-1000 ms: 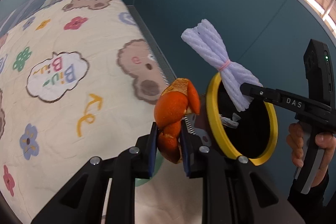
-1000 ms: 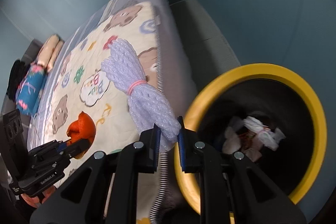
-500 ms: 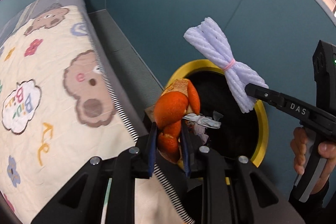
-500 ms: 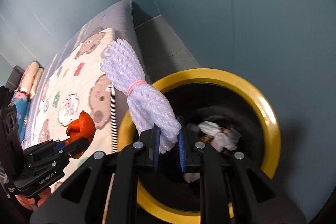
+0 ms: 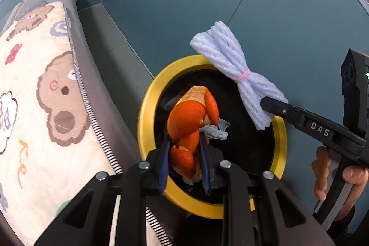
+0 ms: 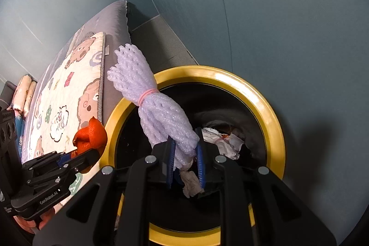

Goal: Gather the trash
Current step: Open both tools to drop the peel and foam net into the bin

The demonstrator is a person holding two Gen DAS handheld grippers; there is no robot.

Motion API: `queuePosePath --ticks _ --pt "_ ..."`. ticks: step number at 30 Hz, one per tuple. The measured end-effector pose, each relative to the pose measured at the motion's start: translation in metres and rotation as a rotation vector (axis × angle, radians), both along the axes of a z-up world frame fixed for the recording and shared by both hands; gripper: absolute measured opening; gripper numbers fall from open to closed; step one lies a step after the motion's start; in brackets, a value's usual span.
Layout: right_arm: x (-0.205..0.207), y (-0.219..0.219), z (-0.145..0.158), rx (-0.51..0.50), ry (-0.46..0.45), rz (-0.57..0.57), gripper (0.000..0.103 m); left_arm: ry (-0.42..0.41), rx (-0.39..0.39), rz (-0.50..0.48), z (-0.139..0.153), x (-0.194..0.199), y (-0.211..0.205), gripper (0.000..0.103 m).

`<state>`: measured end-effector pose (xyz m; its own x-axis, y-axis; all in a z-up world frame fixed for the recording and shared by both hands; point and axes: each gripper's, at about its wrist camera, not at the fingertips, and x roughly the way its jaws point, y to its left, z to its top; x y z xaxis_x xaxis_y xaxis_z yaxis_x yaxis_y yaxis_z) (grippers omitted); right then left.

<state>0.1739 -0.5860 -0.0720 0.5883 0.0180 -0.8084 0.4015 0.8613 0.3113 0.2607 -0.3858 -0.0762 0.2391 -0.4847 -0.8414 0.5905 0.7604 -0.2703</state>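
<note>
A black trash bin with a yellow rim (image 5: pixel 147 107) (image 6: pixel 272 112) stands on the floor beside the bed, with crumpled paper (image 6: pixel 221 142) inside. My left gripper (image 5: pixel 184 167) is shut on an orange peel (image 5: pixel 191 117) and holds it over the bin's opening; the peel also shows in the right wrist view (image 6: pixel 91 134), at the rim's left edge. My right gripper (image 6: pixel 185 159) is shut on a bundle of white foam netting (image 6: pixel 152 107) tied with a pink band, also above the bin; the bundle shows in the left wrist view (image 5: pixel 233 75).
A bed with a cream quilt printed with bears and flowers (image 5: pixel 34 107) (image 6: pixel 62 98) lies left of the bin. A teal wall (image 5: pixel 207 4) rises behind it. A grey floor strip (image 5: pixel 110 43) runs between bed and wall.
Both grippers have moved from over the bed edge to above the bin's opening, each still holding its item. The bin now fills the centre of both views.
</note>
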Motion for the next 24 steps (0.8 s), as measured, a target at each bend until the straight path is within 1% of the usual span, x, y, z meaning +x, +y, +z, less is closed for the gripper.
queuePosePath --ticks 2,7,10,11,12,13,14,15,17,19,20,24 --pt "-0.002 -0.002 -0.002 0.010 -0.003 -0.007 0.019 0.015 0.000 0.001 -0.002 0.002 -0.003 0.021" --pt "-0.009 -0.007 0.000 0.014 -0.016 -0.016 0.019 0.021 0.005 0.013 -0.002 0.003 -0.006 0.023" --pt "-0.013 -0.007 0.002 0.011 -0.017 -0.026 0.022 0.019 0.001 0.023 0.000 0.000 -0.002 0.029" --pt "-0.014 -0.007 0.003 0.011 -0.017 -0.028 0.024 0.017 -0.004 0.029 0.001 -0.001 -0.001 0.033" --pt "-0.015 -0.007 0.004 0.011 -0.017 -0.033 0.030 0.016 -0.010 0.032 0.003 -0.001 0.000 0.036" --pt "-0.015 -0.006 0.005 0.012 -0.018 -0.037 0.034 0.017 -0.017 0.034 0.004 -0.001 0.001 0.038" --pt "-0.016 -0.006 0.006 0.016 -0.021 -0.044 0.040 0.018 -0.027 0.036 0.006 -0.001 0.003 0.042" --pt "-0.018 -0.007 0.006 0.017 -0.022 -0.048 0.041 0.016 -0.030 0.037 0.007 -0.001 0.003 0.045" --pt "-0.020 -0.007 0.008 0.013 -0.024 -0.054 0.042 0.008 -0.034 0.045 0.010 -0.003 0.007 0.046" --pt "-0.021 -0.007 0.009 0.007 -0.025 -0.063 0.046 0.012 -0.038 0.051 0.010 -0.001 0.009 0.048" --pt "-0.022 -0.007 0.010 0.010 -0.025 -0.069 0.050 0.013 -0.038 0.059 0.010 0.000 0.011 0.050" --pt "-0.023 -0.006 0.009 0.012 -0.020 -0.077 0.050 0.023 -0.045 0.077 0.010 0.002 0.019 0.050"
